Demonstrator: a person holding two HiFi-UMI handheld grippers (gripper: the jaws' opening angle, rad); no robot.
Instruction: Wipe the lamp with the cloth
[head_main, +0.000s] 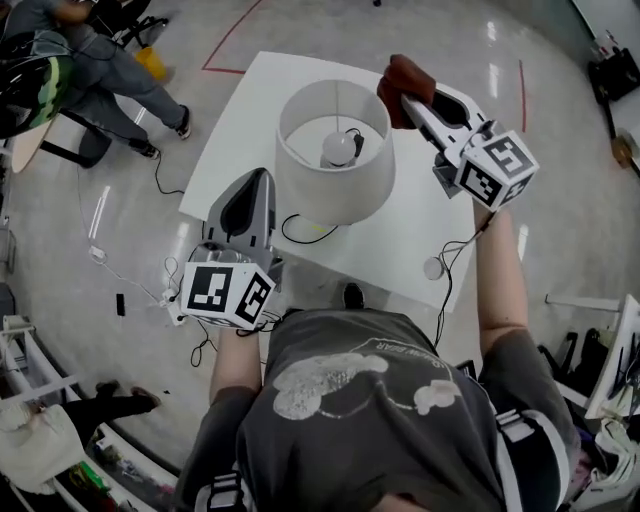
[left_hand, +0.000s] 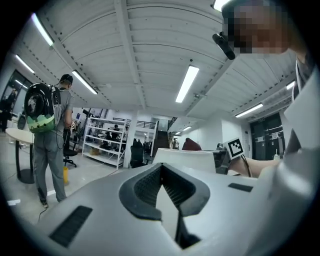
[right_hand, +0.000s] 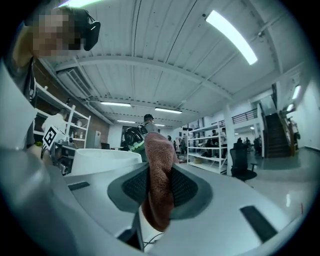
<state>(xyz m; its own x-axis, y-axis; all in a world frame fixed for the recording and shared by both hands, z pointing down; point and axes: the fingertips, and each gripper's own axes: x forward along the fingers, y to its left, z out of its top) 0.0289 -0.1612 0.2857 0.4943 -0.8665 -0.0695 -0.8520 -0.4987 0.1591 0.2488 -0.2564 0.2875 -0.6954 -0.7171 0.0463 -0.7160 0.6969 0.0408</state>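
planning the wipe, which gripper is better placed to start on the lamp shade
Right. The right gripper is shut on the cloth, close to the rim of the lamp shade; the left gripper holds nothing.

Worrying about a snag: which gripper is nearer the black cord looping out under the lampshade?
Left. The left gripper sits just beside the cord; the right gripper, shut on the cloth, is past the lampshade.

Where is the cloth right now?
In the head view, upper right: the cloth is clamped in the right gripper, beside the lampshade's far right rim, above the white table.
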